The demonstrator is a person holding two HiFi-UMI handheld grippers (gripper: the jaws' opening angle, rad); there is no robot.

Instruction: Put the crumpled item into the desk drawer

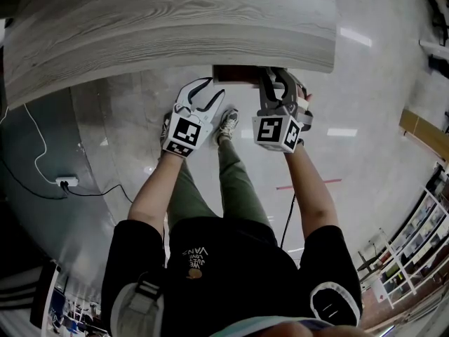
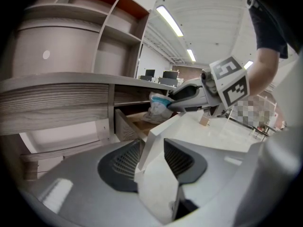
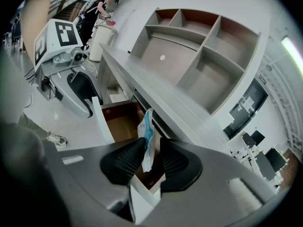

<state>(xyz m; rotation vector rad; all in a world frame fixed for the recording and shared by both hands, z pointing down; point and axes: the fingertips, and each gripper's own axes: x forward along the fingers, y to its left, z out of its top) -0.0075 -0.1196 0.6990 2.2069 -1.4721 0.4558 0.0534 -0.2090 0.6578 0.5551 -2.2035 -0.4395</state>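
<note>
The crumpled item (image 3: pixel 147 138), a white and blue wrapper, hangs pinched between the pads of my right gripper (image 3: pixel 149 162), just above the open desk drawer (image 3: pixel 120 122). In the left gripper view the crumpled item (image 2: pixel 158 107) shows at the tip of the right gripper (image 2: pixel 177 97), over the drawer (image 2: pixel 137 122). My left gripper (image 2: pixel 154 157) is shut on the drawer's white front panel (image 2: pixel 158 138). From the head view both grippers sit at the desk edge, the left gripper (image 1: pixel 207 91) beside the right gripper (image 1: pixel 277 84), with the drawer (image 1: pixel 235 74) between them.
The grey wood desk top (image 1: pixel 168 27) overhangs the drawer. A hutch of open shelves (image 3: pixel 189 56) stands on the desk. A power strip (image 1: pixel 66 182) with cables lies on the floor at left. A person (image 3: pixel 97 11) and a white bin (image 3: pixel 102 39) are far back.
</note>
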